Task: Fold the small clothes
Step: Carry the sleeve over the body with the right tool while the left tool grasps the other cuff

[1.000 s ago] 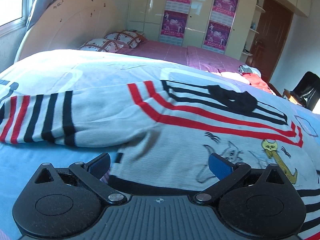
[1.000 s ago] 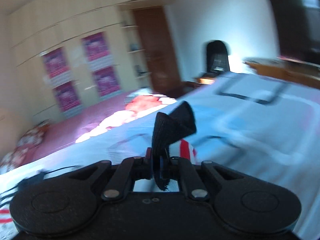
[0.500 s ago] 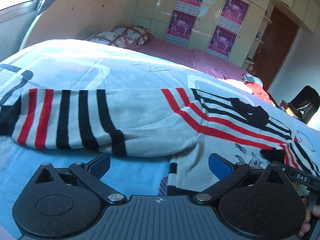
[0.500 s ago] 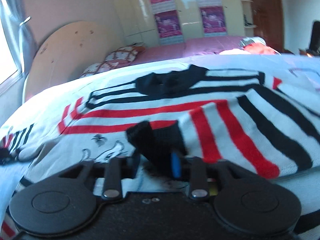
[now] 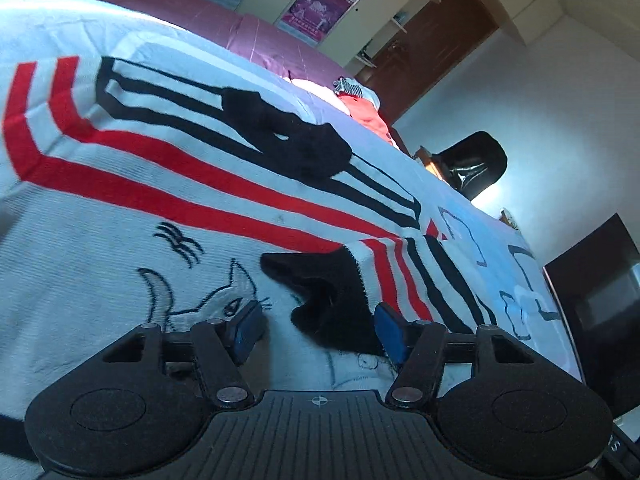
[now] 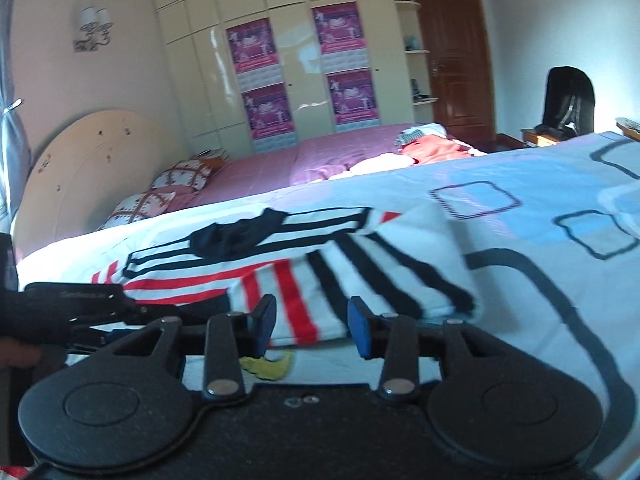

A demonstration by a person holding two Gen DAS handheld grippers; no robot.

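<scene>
Blue patterned bedding [image 6: 520, 248] carries our striped sweater [image 5: 120, 216], its sleeve [image 6: 360, 272] folded across at centre frame. Left gripper [image 5: 316, 330] and right gripper [image 6: 312, 326] both hang with jaws apart, empty. We risk the black cuff [image 5: 324, 296] snagging a pad and pulling the fold undone

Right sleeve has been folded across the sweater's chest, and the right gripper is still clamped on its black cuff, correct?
Not quite. The right sleeve does lie folded across the sweater, but the right gripper is open: the right wrist view shows its blue pads apart with nothing between them. The black cuff lies free on the sweater's front.
</scene>
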